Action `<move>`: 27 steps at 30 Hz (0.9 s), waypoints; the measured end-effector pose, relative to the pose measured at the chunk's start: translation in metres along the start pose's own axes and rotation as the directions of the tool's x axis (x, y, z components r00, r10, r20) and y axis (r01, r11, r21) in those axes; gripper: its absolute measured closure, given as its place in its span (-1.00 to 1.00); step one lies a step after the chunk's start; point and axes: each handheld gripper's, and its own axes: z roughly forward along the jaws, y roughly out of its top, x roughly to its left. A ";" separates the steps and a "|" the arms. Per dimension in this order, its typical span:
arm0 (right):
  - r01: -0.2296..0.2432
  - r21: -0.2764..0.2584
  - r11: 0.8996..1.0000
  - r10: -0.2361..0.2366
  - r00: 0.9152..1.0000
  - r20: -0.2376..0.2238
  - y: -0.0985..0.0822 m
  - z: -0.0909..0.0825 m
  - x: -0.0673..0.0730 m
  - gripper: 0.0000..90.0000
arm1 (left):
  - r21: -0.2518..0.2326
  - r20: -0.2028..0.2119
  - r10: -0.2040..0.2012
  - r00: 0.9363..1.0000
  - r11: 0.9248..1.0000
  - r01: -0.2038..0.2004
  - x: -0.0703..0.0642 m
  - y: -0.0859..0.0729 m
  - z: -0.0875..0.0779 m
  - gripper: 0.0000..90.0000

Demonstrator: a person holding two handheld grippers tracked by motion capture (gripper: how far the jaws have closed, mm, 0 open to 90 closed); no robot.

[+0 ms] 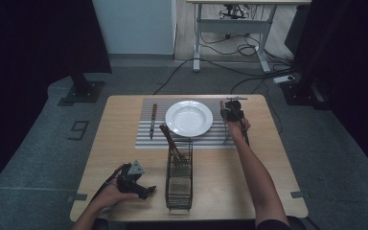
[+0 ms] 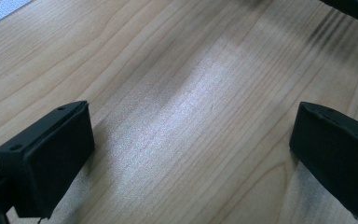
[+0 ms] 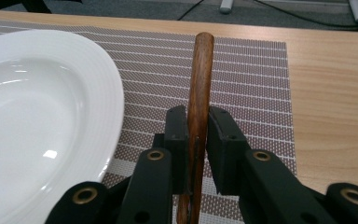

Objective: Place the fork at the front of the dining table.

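Observation:
My right gripper [image 1: 231, 114] [image 3: 196, 116] is shut on a wooden-handled utensil [image 1: 226, 134] [image 3: 201, 70], held just right of the white plate [image 1: 189, 118] [image 3: 37, 107] over the striped placemat [image 1: 146, 139] [image 3: 251, 84]. Its brown handle points away from me, and its metal end trails back toward the person, too small to name. My left gripper [image 1: 143, 191] [image 2: 191, 149] lies low over the bare wood at the table's front left. It is open, with nothing between its fingers [image 2: 51, 158].
A wooden-handled knife [image 1: 152, 120] lies on the placemat left of the plate. A black wire basket [image 1: 179, 182] stands in the middle front with another wooden-handled utensil [image 1: 168, 138] leaning out of its far end. The wooden table [image 1: 278, 182] has bare room at the right front.

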 end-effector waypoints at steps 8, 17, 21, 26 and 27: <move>-0.020 0.026 0.999 0.019 1.000 0.016 -0.007 0.014 -0.005 0.78 | 0.000 0.000 0.000 1.000 1.000 0.000 0.000 0.000 0.000 -1.00; -0.047 0.049 0.998 0.045 0.999 0.029 -0.003 0.027 -0.009 0.78 | 0.000 0.000 0.001 1.000 1.000 -0.001 0.000 0.000 0.000 -1.00; -0.044 0.055 0.998 0.042 0.998 0.036 -0.004 0.032 -0.007 0.77 | 0.000 0.000 0.001 1.000 1.000 -0.001 0.000 0.000 0.000 -1.00; -0.047 0.064 0.997 0.045 0.998 0.038 -0.008 0.035 -0.008 0.75 | 0.000 0.000 0.001 1.000 1.000 -0.001 0.000 0.000 0.000 -1.00; -0.046 0.066 0.997 0.043 0.998 0.037 -0.008 0.034 -0.008 0.72 | 0.000 0.000 0.001 1.000 1.000 -0.001 0.000 0.000 0.000 -1.00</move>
